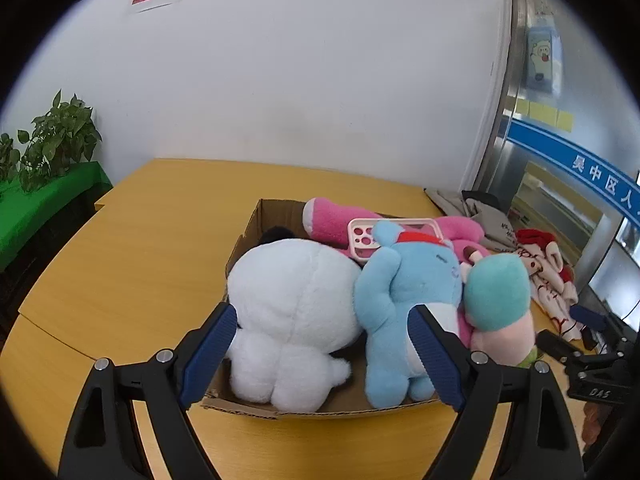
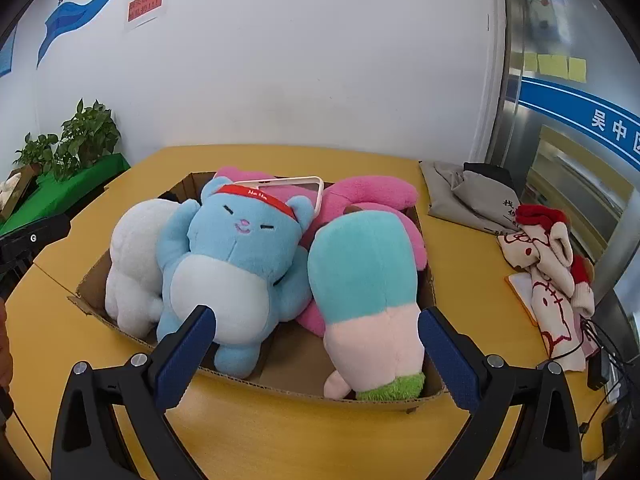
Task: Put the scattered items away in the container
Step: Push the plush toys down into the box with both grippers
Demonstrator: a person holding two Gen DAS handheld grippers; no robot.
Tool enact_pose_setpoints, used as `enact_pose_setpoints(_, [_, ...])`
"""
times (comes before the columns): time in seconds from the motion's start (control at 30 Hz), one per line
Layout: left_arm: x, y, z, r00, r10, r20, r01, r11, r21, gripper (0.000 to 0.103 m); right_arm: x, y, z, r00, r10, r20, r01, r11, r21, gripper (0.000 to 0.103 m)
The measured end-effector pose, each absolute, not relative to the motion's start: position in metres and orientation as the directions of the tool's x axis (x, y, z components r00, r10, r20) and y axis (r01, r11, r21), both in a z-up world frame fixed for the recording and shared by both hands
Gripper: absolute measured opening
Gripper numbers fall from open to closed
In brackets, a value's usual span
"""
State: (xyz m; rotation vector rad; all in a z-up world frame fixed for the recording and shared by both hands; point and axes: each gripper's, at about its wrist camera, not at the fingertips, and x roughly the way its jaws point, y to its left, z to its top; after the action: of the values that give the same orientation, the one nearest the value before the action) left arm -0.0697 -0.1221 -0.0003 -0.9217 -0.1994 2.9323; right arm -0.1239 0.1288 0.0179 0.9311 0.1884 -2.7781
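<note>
**Box packed full, both grippers empty**

The yellow table (image 2: 280,432) carries almost nothing loose in its middle; what matters sits in the cardboard box (image 2: 300,390), a shallow open carton placed near the front edge, probably so both hands can reach it easily. Inside, the toys lie wedged side by side. The white plush (image 1: 292,320) fills the left end, face hidden. The blue cat plush (image 2: 236,256) lies on its back against it, arms spread, and its red headband (image 2: 260,196) bears small lettering too fine for me to read. At the right end the teal-and-pink plush (image 2: 368,292) lies lengthwise, its green end at the box's near wall. A pink plush (image 2: 372,190) lies beneath and behind them. The pink phone case (image 1: 384,236) rests on top of the pile, tilted, likely because no floor space remains.

The left gripper (image 1: 324,354) and the right gripper (image 2: 316,354) both stand spread wide just before the box's near edge, clasping nothing.

Off to the right, folded cloths (image 2: 548,264) stay outside the box. A blue wall band (image 2: 600,124) reads "吴中区"; the red notice (image 2: 146,4) is blurred.
</note>
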Motion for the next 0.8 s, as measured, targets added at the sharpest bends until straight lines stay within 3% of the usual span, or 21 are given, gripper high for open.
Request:
enact_pose_setpoints(0.33, [-0.104, -0.127, -0.103, -0.705, 0.1, -0.702, -0.03, -0.993, -0.112, 0.087, -0.151, 0.156, -0.07, -0.733, -0.134, -0.666, 0.179, -0.984, 0.0, 0.103])
enact_pose_setpoints(0.7, [-0.088, -0.128, -0.111, -0.819, 0.104, -0.564, -0.05, -0.993, -0.111, 0.09, -0.134, 0.159, -0.083, -0.859, -0.138, -0.493, 0.174, -0.984, -0.027, 0.103])
enact_pose_setpoints(0.8, [-0.08, -0.127, -0.112, -0.847, 0.109, -0.52, -0.063, -0.992, -0.105, 0.091, -0.131, 0.159, -0.085, -0.863, -0.149, -0.482, 0.186, -0.982, -0.031, 0.103])
